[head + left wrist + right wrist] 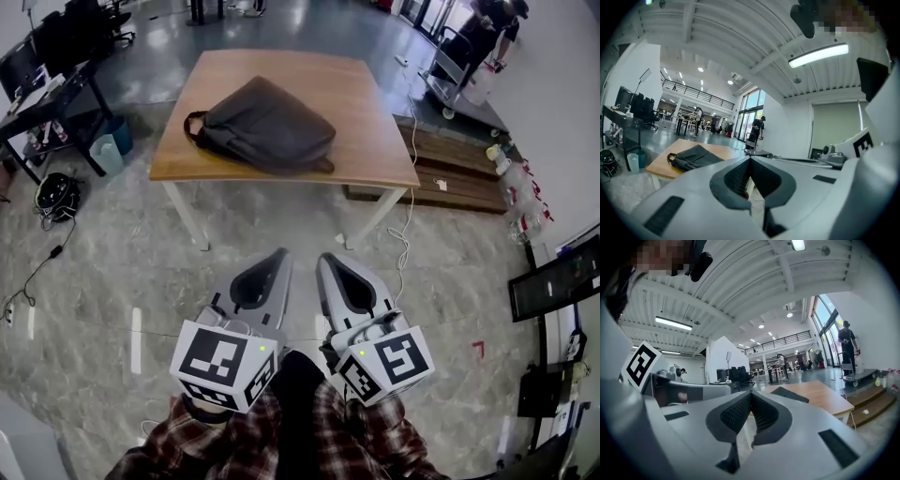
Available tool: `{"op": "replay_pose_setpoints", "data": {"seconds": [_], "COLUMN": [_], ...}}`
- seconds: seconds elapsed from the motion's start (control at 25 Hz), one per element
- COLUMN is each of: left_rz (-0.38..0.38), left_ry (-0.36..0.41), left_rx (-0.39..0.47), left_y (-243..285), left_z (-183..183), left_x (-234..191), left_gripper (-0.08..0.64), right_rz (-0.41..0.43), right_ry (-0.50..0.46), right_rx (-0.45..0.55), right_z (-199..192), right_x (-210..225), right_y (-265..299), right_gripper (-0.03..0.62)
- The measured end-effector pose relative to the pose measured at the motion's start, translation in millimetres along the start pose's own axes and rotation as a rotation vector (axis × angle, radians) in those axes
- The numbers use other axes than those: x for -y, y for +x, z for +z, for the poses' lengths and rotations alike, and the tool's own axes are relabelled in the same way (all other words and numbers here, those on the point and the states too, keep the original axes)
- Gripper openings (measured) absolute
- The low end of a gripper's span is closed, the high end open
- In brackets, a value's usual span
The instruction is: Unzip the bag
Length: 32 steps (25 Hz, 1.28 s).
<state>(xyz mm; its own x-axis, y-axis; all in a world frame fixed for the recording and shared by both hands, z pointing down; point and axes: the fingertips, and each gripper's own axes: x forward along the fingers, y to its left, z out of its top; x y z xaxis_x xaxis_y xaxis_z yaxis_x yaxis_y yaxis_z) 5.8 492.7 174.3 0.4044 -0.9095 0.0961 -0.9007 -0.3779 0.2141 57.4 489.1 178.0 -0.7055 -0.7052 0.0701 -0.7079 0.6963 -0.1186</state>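
Observation:
A dark grey bag (265,125) lies flat on a wooden table (375,141), its carry handle (192,125) at the left end. The bag (691,158) also shows in the left gripper view, and as a dark sliver (790,394) in the right gripper view. Both grippers are held close to my body, well short of the table. My left gripper (277,254) is shut with nothing in it. My right gripper (324,257) is shut too, side by side with the left one. The bag's zipper cannot be made out from here.
The table stands on a glossy stone floor (112,272). A black desk with monitors (37,75) and a bin (108,155) stand to the left. Wooden steps (459,169) and a white cable (405,234) lie right of the table. A person with a cart (483,37) stands far back right.

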Motion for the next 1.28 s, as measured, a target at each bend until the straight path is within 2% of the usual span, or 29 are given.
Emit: {"op": "replay_pose_setpoints", "data": {"seconds": [0.2,0.4,0.8,1.08,1.28], "left_rz": [0.001,0.020,0.068,0.115,0.107], "left_ry": [-0.007,-0.012,-0.022,-0.051,-0.059], "left_rx": [-0.015,-0.012,0.024,0.013,-0.013], "left_y": [55,129,276,322,356], "left_z": [1,6,55,62,66], "left_x": [-43,-74,-138,-184,-220], "left_gripper": [0.006,0.006,0.006,0.006,0.006], "right_rz": [-0.011,0.011,0.073,0.106,0.100], "right_ry": [0.012,0.004,-0.027,-0.016,-0.006], "right_rx": [-0.006,-0.004,-0.011,-0.055,-0.074], "right_z": [-3,2,45,42,40], "right_x": [38,95,205,236,251], "right_y": [59,115,238,296,339], "right_gripper": [0.011,0.011,0.011,0.011,0.011]}}
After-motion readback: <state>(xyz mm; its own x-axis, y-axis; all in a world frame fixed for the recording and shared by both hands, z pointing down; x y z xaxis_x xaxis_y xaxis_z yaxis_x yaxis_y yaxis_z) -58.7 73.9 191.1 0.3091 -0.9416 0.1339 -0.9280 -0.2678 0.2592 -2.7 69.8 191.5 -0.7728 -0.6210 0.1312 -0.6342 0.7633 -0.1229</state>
